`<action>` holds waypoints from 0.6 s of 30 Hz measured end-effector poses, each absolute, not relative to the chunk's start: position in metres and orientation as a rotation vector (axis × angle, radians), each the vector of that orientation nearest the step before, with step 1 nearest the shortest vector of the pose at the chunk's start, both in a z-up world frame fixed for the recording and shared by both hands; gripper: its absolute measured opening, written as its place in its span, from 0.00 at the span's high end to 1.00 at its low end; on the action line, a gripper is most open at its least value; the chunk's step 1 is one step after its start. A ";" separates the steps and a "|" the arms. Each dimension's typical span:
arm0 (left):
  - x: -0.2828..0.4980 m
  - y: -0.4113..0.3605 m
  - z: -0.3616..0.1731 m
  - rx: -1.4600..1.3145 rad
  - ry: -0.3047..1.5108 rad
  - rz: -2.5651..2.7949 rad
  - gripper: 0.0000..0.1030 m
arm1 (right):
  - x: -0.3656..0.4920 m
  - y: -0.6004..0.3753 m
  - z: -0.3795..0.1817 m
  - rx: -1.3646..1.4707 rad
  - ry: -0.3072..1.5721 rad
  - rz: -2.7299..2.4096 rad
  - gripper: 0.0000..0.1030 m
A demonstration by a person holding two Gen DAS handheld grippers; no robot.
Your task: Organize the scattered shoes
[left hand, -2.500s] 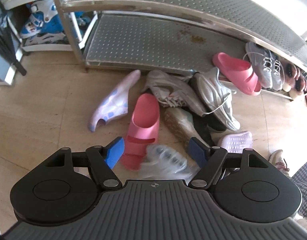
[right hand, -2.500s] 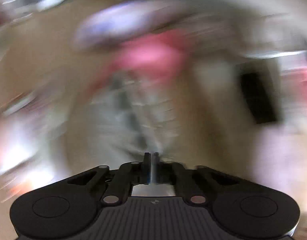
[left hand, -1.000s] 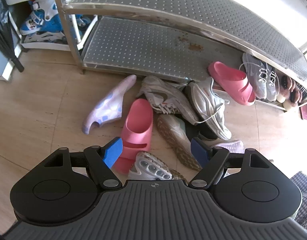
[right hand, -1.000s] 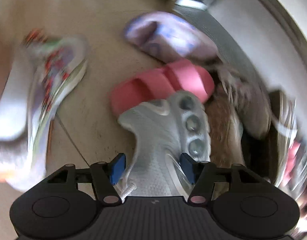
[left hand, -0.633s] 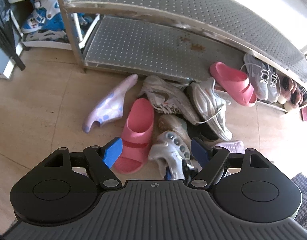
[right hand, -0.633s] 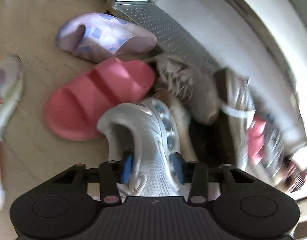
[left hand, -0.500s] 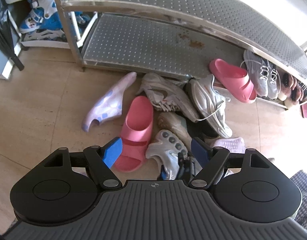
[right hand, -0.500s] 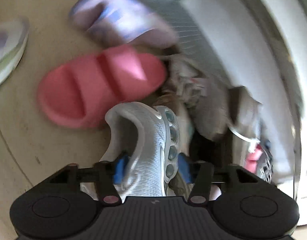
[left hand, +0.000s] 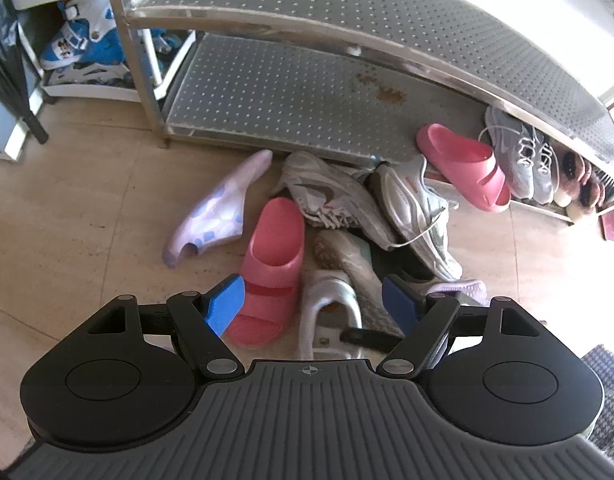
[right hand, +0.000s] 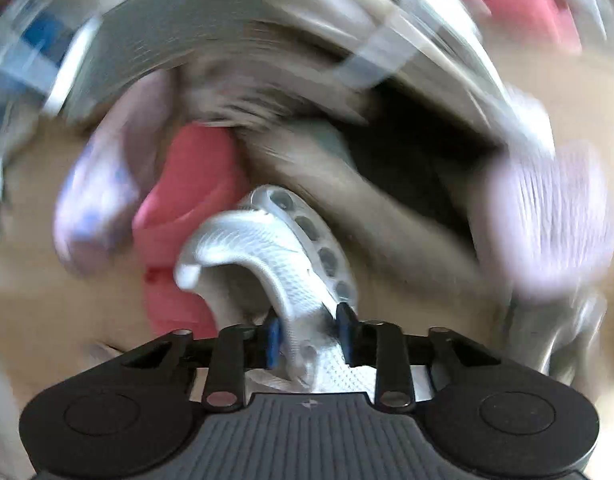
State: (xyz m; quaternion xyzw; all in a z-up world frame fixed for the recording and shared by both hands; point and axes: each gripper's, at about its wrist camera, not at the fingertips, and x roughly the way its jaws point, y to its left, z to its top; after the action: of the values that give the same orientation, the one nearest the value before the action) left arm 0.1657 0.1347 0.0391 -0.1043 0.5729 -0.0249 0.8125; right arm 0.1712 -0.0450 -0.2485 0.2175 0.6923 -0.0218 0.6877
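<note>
Right gripper has just been closing and its jaws now pinch the white sneaker between them, gripping the upper's side wall at the collar; the pads look pressed in, so I read it as held. The right-wrist view is heavily motion-blurred, only the sneaker and gripper are sharp. The sneaker's long axis runs straight out from the right gripper, heel end away and sole with its round cutouts facing right, so it hangs in line with the fingers. Landmark is the pink slide on the floor: the white sneaker sits just right of it, touching or nearly so, I can't tell which. The rest of the pile, with a white-and-silver trainer, lies beyond and right of the slide; a lilac clog lies to its left. The metal shoe rack stands beyond the slide, its lower shelf bare on the left; the slide's mate and a grey pair are parked at the right end. Left gripper is wide open, holding nothing, above the slide's near end, so it's the nearer hand for that slide. My guess for the next move: the right carries the sneaker forward past the slide to the bare shelf and sets it sole-down.
</note>
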 end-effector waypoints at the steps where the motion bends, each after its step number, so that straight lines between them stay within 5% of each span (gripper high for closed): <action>1: 0.166 0.134 0.039 -0.221 1.225 -0.052 0.22 | 0.165 -0.055 -0.259 0.539 1.573 -0.044 0.83; 4: 0.166 0.133 0.036 -0.212 1.235 -0.047 0.22 | 0.155 -0.053 -0.266 0.459 1.559 0.032 0.82; 9: 0.168 0.127 0.033 -0.201 1.244 -0.052 0.22 | 0.152 -0.012 -0.256 0.072 1.454 0.164 0.63; 18: 0.173 0.118 0.025 -0.169 1.266 -0.045 0.22 | 0.139 0.023 -0.272 -0.154 1.475 0.263 0.79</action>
State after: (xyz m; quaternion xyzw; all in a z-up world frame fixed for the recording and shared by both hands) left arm 0.1734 0.1178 0.0247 -0.0787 0.5909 -0.0211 0.8026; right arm 0.1388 0.0226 -0.2723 -0.0700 0.6698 0.1194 0.7295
